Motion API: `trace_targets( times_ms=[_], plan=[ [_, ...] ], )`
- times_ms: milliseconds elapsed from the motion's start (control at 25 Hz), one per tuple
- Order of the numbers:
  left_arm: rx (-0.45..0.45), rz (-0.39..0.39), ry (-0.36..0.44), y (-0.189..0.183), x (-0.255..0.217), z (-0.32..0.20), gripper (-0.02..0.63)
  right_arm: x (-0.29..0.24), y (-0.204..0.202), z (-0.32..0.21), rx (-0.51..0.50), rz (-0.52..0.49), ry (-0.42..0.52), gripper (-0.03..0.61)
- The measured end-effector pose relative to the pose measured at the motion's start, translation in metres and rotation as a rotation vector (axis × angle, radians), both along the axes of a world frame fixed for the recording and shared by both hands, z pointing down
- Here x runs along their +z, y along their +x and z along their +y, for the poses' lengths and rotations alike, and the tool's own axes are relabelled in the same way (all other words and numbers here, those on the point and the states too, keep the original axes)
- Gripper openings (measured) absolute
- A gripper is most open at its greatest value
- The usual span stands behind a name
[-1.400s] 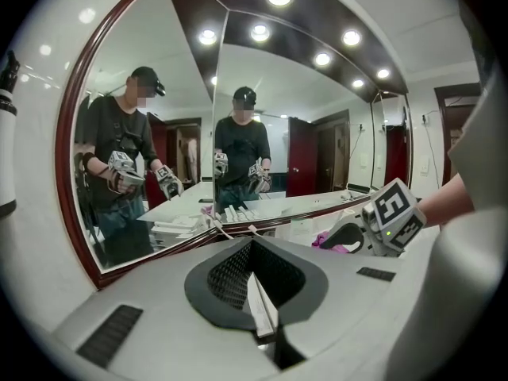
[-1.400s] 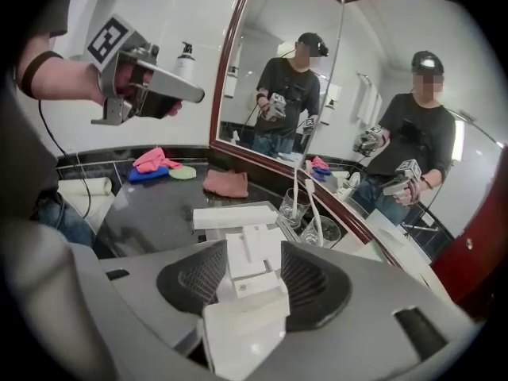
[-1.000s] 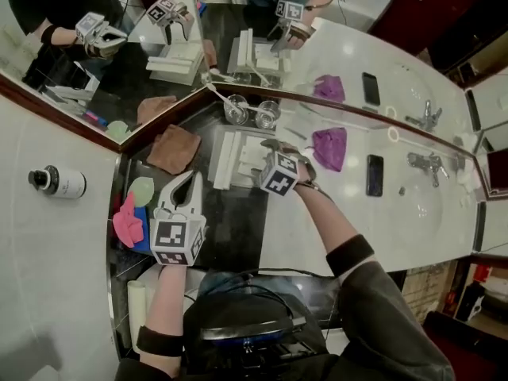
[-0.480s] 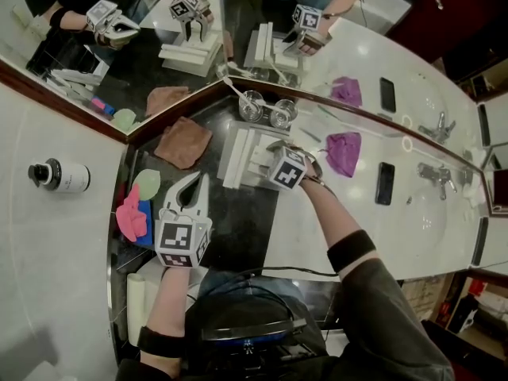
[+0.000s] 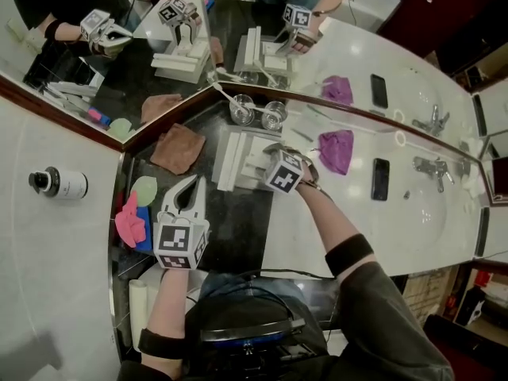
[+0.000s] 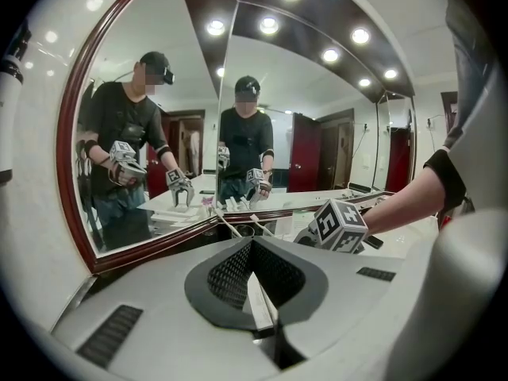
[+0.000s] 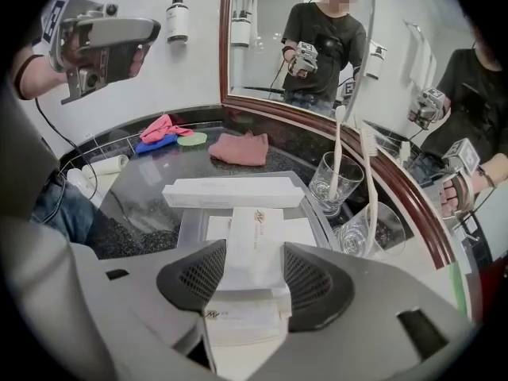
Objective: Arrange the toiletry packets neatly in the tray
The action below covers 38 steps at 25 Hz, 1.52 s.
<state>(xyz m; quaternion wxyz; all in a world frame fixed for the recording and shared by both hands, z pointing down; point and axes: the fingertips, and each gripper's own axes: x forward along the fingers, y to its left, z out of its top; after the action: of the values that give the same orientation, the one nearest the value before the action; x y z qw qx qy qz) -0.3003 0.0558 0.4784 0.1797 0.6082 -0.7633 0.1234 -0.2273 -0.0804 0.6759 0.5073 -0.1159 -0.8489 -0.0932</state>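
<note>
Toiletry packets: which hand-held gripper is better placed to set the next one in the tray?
Right. The right hand-held gripper is over the tray; its jaws have just been closing and grip a white packet. The left hand-held gripper is shut, empty, beside the tray over the dark counter.

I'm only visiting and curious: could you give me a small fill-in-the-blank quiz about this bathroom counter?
1. Each of the two glasses holds a ___.
2. The left gripper has its jaws ___.
3. The cloth beside the phone is ___.

Missing words: toothbrush; shut; purple.
</note>
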Motion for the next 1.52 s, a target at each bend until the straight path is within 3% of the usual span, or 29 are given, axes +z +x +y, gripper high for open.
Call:
trace_targets(
  times_ms=[280,600,800,1080,1360,1520],
  plan=[
    [0.038,-0.009,0.0,0.02,-0.007,-0.01,0.0,-0.026,0.031,-0.015,0.162,-0.061,-0.022,0.242],
    [0.123,-0.016,-0.003,0.058,-0.01,-0.036,0.0,-0.041,0.123,-0.048,0.485,-0.104,-0.054,0.243],
    [0.172,-0.003,-0.015,0.081,-0.007,-0.052,0.0,-0.015,0.204,-0.051,0.673,-0.054,-0.102,0.244],
    [0.217,0.0,-0.032,0.103,-0.004,-0.066,0.0,-0.002,0.301,-0.052,0.925,-0.026,-0.056,0.244],
    [0.249,-0.006,-0.044,0.119,-0.001,-0.072,0.0,0.034,0.365,-0.03,1.177,0.027,-0.069,0.245],
    [0.257,-0.011,-0.049,0.121,-0.002,-0.071,0.0,0.049,0.381,-0.022,1.242,0.057,-0.087,0.253]
  ],
)
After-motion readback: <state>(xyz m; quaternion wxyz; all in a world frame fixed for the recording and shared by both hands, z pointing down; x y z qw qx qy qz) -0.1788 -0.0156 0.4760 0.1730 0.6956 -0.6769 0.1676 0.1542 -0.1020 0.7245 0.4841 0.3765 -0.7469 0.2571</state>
